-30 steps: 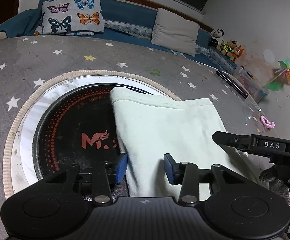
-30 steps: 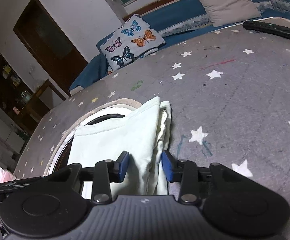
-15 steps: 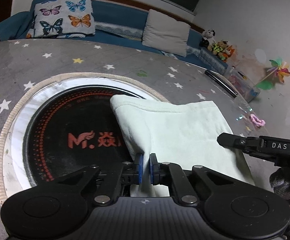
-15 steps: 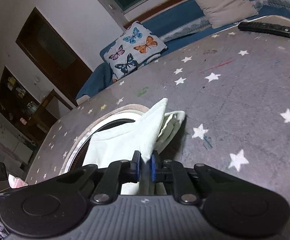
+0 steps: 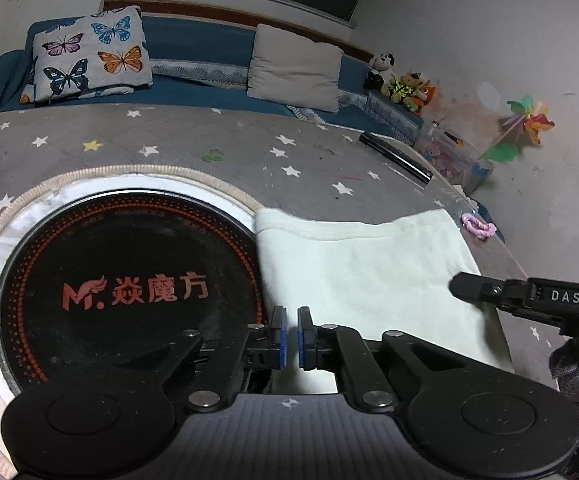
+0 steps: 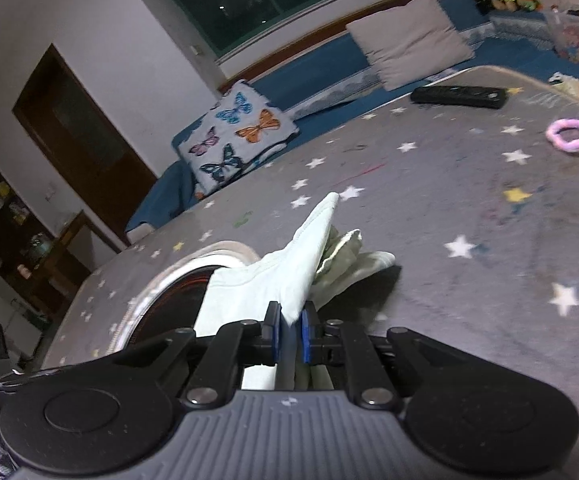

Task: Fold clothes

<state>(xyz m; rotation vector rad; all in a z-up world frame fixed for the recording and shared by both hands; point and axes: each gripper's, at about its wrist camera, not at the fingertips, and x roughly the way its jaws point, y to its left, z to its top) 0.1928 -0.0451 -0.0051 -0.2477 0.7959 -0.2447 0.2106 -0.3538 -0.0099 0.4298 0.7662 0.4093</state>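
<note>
Both our left tongs (image 5: 289, 336) and right tongs (image 6: 288, 332), spread a second ago, now pinch the pale garment (image 5: 369, 268), lifting its near edge for a fold.

The pale mint garment (image 5: 365, 276) lay folded at centre right of my left wrist frame, hemmed edge away from me; in my right wrist frame its near corner (image 6: 289, 280) rose, creased, layers bunched beneath.
</note>
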